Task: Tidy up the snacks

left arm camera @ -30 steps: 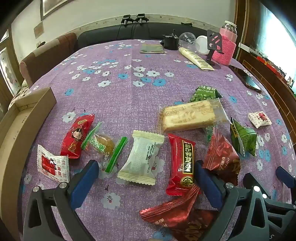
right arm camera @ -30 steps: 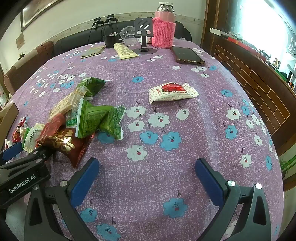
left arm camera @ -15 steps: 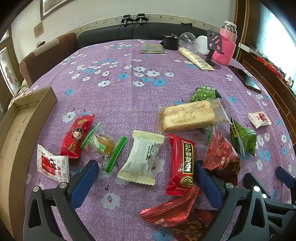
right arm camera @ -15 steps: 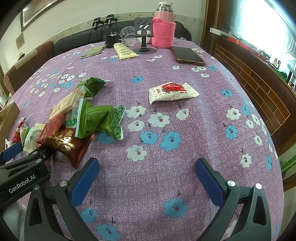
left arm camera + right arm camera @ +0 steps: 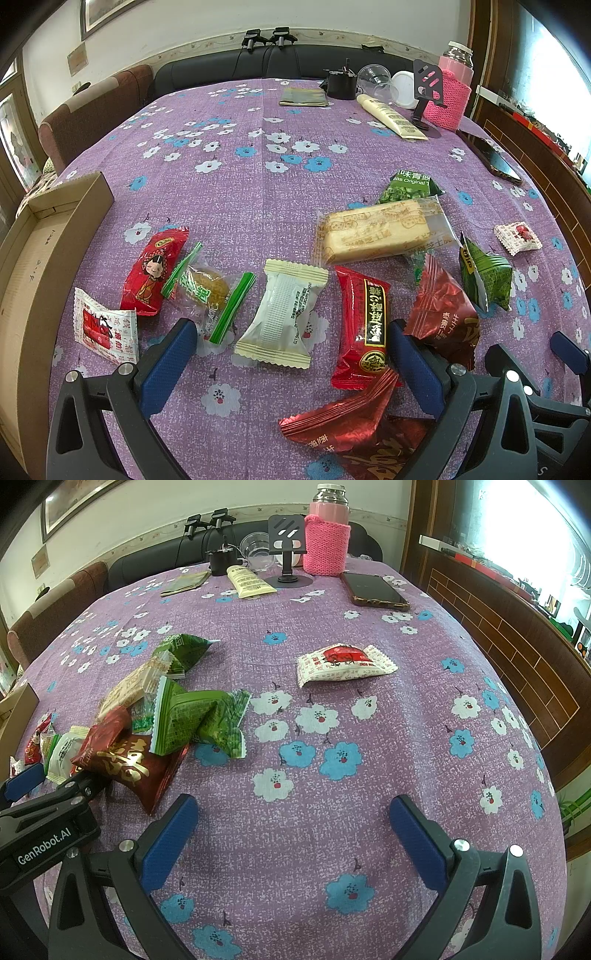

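both the left gripper & right gripper hang spread wide w/ nothing held, over the purple floral surface where the white crimped-end plastic snack pack lies flat, prob light, soft & slippery, best pinched across its puffy middle.

left tongs: "GenRobot.AI" | green pea packet: "Original"

Counting ahead of the grippers: three dark-red foil packs, three green pea packets, two white-and-red sachets, one long biscuit bar, one cream wafer pack, one cardboard box.
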Tool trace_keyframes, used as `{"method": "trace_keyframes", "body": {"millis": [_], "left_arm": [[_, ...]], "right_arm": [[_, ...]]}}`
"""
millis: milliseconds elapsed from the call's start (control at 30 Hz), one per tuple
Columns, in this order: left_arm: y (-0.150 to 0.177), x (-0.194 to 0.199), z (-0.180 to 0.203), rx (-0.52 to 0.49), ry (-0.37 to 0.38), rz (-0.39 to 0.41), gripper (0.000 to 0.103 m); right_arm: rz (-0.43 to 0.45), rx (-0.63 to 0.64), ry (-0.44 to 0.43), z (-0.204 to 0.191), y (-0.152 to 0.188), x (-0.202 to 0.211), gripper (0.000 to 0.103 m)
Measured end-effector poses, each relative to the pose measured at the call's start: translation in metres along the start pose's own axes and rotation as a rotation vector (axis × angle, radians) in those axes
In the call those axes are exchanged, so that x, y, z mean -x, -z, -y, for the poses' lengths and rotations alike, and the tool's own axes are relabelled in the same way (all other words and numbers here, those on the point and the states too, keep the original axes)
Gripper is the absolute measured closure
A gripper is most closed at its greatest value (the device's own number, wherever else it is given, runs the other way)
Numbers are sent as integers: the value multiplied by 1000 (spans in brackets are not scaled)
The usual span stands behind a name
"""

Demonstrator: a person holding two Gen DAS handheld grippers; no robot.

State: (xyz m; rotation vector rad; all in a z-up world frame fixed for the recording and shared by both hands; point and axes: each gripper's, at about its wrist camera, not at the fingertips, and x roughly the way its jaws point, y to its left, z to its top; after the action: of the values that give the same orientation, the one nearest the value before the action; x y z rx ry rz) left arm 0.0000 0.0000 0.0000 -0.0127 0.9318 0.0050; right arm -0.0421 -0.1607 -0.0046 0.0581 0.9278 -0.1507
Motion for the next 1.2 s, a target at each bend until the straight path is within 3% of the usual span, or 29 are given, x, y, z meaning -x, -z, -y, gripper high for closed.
{"method": "trace_keyframes", "body": {"millis": [1200], "left_arm": [[-1, 2, -1, -52, 37, -38, 0]], "right_arm": [[0, -6, 1, -2, -2, -3, 0]]}}
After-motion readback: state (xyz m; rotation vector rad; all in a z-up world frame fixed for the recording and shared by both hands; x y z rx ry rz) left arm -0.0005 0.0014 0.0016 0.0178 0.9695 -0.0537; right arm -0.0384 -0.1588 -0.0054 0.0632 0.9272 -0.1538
